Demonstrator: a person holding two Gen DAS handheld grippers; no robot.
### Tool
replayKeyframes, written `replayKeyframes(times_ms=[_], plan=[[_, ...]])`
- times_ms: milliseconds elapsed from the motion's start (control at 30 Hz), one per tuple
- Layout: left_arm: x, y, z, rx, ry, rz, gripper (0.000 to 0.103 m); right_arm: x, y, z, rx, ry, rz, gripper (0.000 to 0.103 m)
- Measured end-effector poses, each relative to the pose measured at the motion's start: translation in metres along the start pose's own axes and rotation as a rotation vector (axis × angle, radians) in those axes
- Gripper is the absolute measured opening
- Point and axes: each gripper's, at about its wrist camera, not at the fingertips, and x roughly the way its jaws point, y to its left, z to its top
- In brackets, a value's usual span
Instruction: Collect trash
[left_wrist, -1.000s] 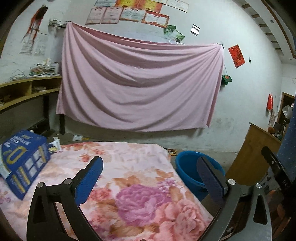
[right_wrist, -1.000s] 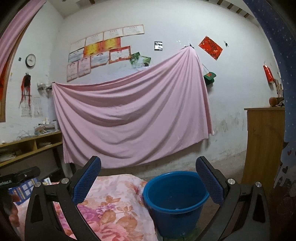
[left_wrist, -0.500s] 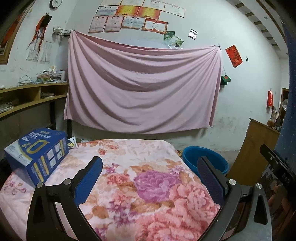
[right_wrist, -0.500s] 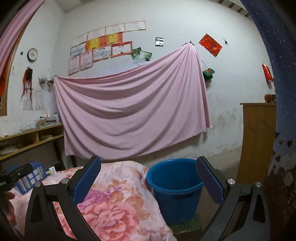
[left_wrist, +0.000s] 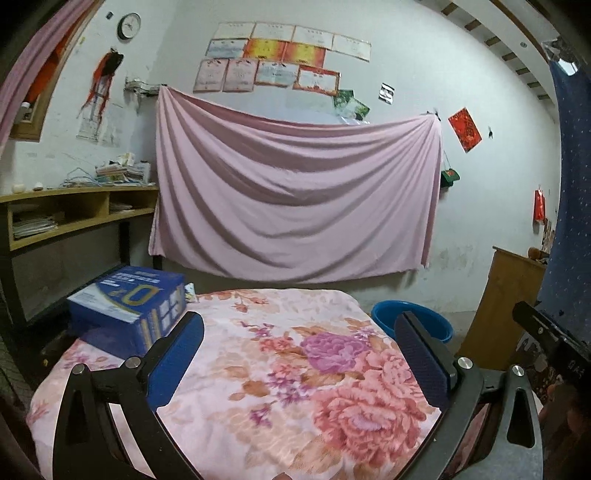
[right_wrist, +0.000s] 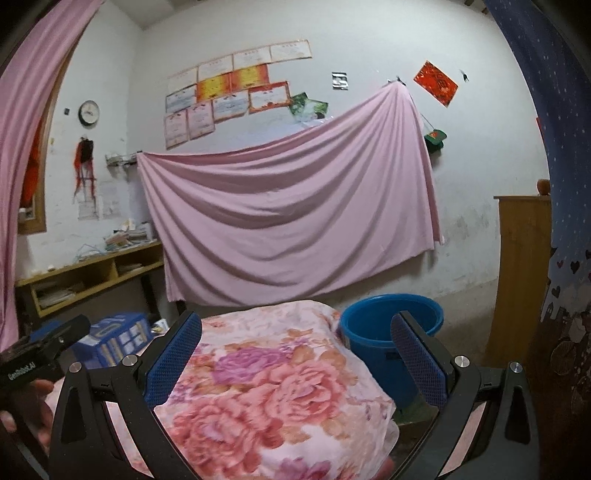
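A blue bucket (right_wrist: 388, 332) stands on the floor just right of a table under a flowered cloth (right_wrist: 280, 387); its rim (left_wrist: 410, 317) shows past the table's far right corner in the left wrist view. A blue carton (left_wrist: 129, 310) lies on the table's far left, also the blue carton (right_wrist: 114, 336) in the right wrist view. A small white wrapper (left_wrist: 190, 291) peeks out behind it. My left gripper (left_wrist: 299, 358) hangs open above the cloth with nothing in it. My right gripper (right_wrist: 295, 354) is open over the table's right edge, near the bucket.
A pink sheet (left_wrist: 295, 192) hangs on the far wall. A wooden shelf desk (left_wrist: 74, 210) runs along the left, a wooden cabinet (right_wrist: 521, 273) stands right of the bucket, and a blue patterned curtain (right_wrist: 561, 184) hangs at the right edge.
Both views have tilted upward and drawn back: the carton, table and bucket sit lower in frame, and more of the wall, clock and papers shows. Both grippers stayed open.
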Motion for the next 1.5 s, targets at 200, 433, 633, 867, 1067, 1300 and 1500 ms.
replayKeyframes(times_ms=[200, 433, 633, 867, 1067, 1300, 1500], plan=[[-0.024, 0.003, -0.013, 0.018, -0.026, 0.003, 0.101, -0.01, 0.012, -0.008, 0.01, 0.016, -0.021, 0.103], [-0.009, 0.008, -0.028, -0.01, -0.009, 0.004, 0.101, 0.0, 0.022, -0.026, -0.052, 0.017, -0.029, 0.103], [0.022, 0.009, -0.036, -0.018, -0.026, 0.028, 0.101, 0.03, 0.022, -0.036, -0.093, -0.022, -0.034, 0.103], [0.066, 0.022, -0.054, -0.034, 0.017, 0.079, 0.101, 0.064, 0.021, -0.05, -0.129, -0.026, -0.018, 0.103], [0.089, 0.036, -0.066, -0.057, 0.057, 0.096, 0.101, 0.084, 0.015, -0.061, -0.121, 0.013, -0.029, 0.103], [0.097, 0.037, -0.074, -0.049, 0.089, 0.097, 0.101, 0.088, 0.008, -0.068, -0.11, 0.06, -0.04, 0.103], [0.098, 0.037, -0.077, -0.045, 0.102, 0.103, 0.101, 0.09, -0.002, -0.068, -0.076, 0.081, -0.056, 0.103]])
